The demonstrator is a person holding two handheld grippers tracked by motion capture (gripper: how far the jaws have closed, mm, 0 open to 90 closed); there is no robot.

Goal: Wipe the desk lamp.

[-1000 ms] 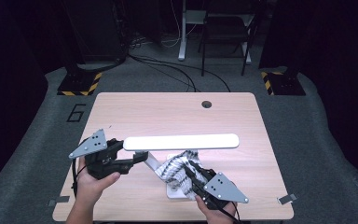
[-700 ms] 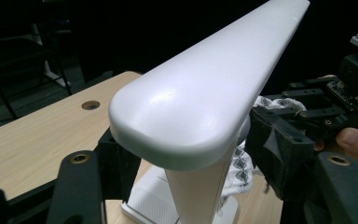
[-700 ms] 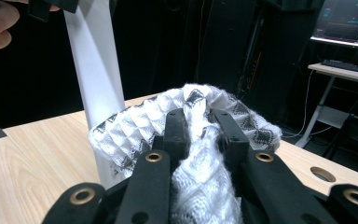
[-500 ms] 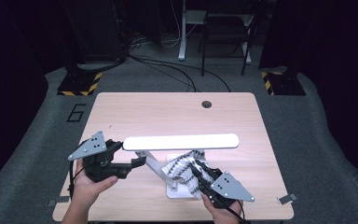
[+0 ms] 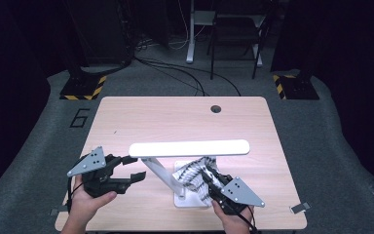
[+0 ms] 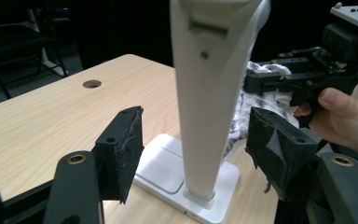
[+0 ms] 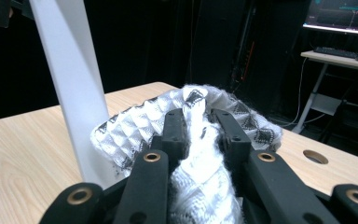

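Lamp (image 6: 205, 93) head cut off at top edge in left gripper view, cloth (image 5: 195, 176) partly hidden behind lamp arm, lamp base partly under cloth.

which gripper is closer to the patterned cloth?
Right. The right gripper is shut on the cloth by the lamp base; the left gripper stands open around the lamp arm, apart from the cloth.

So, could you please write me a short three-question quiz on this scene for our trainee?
1. True or false: the right hand-held gripper is shut on the patterned cloth.
2. What stands between the open jaws of the left hand-held gripper? A) a mug B) the white lamp's arm C) a bottle
3. What does the lamp's base rest on?

Key: 1 true; 2 B; 3 the wooden table.
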